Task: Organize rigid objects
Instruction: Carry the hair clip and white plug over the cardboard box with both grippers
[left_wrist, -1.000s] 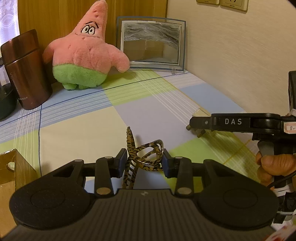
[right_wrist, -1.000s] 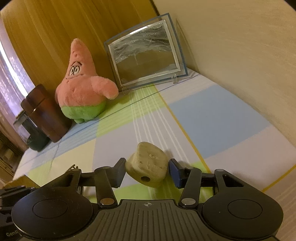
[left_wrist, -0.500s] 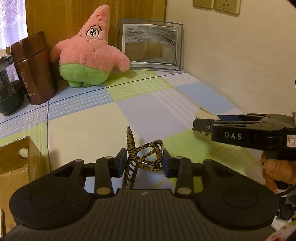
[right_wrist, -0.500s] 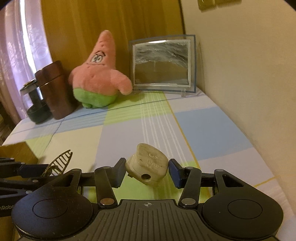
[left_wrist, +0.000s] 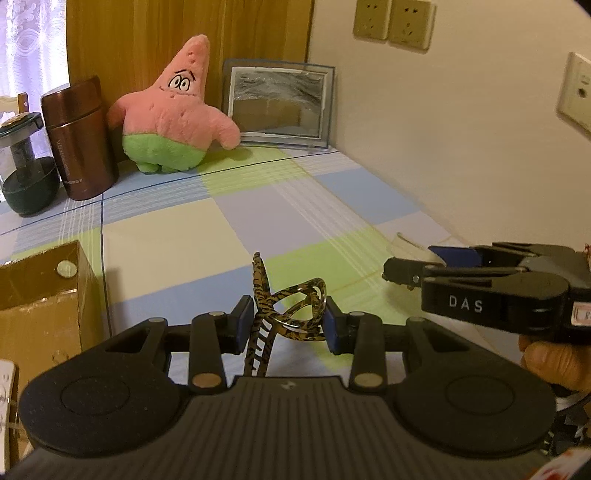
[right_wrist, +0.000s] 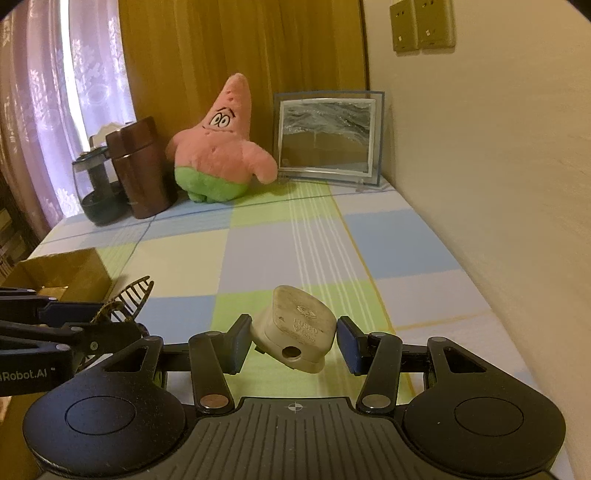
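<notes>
Lifted higher than a second ago, one tortoiseshell hair claw (left_wrist: 286, 312) sits pinched in the left gripper (left_wrist: 284, 323), and one white plug (right_wrist: 295, 328) is clamped in the right gripper (right_wrist: 293, 341), both above the checked cloth (right_wrist: 388, 240); one cardboard box (left_wrist: 40, 295) stands near left.

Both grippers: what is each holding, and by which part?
Left gripper clamps a tortoiseshell hair claw across its looped handles; right gripper pinches a fused plug by its sides.
</notes>
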